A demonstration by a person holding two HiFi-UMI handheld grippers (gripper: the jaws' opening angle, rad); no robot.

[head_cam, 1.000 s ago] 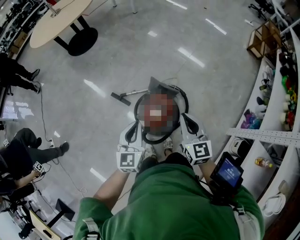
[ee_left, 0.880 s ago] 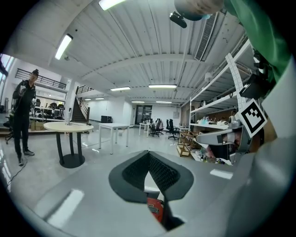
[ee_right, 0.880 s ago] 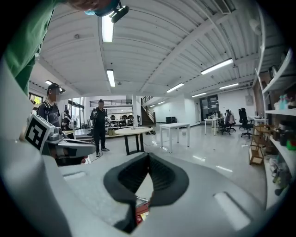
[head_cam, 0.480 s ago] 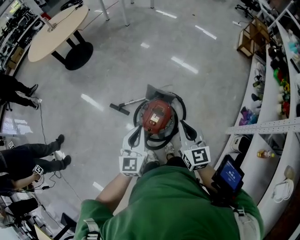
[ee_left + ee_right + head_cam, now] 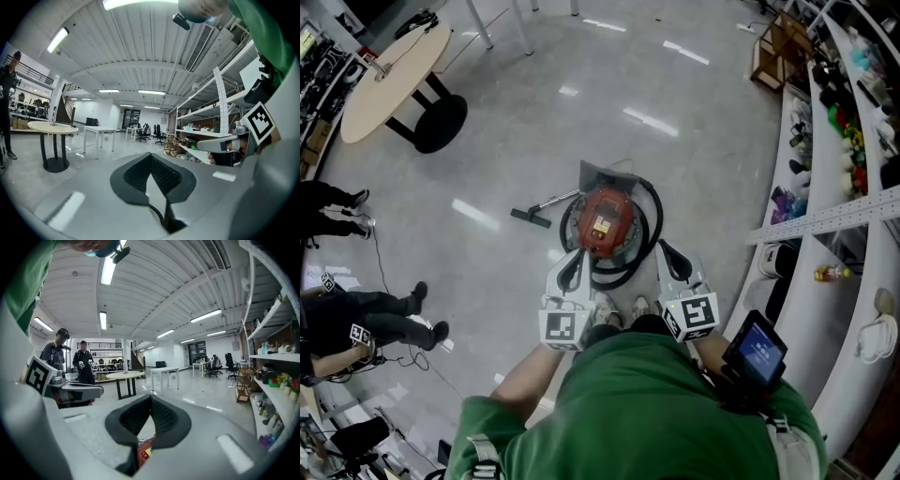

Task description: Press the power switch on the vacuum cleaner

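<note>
Head view shifting: the round red vacuum cleaner (image 5: 602,221) now looks smaller, farther ahead of the left gripper (image 5: 573,266) and right gripper (image 5: 668,255). The dark-clothed bystander (image 5: 370,319) has stepped across the floor.

Right gripper (image 5: 151,397): grey jaws with black ribbed pads, tips together, nothing clamped. Through the wedge-shaped gap beneath the tips, part of a red vacuum cleaner body (image 5: 144,454) with a small yellow label is visible. Left gripper (image 5: 100,390) is at the left, held level, marker cube outermost. Beyond it are a round beige table on a black pedestal (image 5: 123,376), a white rectangular table (image 5: 164,370), and two standing persons (image 5: 85,365). Loaded white shelving (image 5: 274,401) is at the right.
</note>
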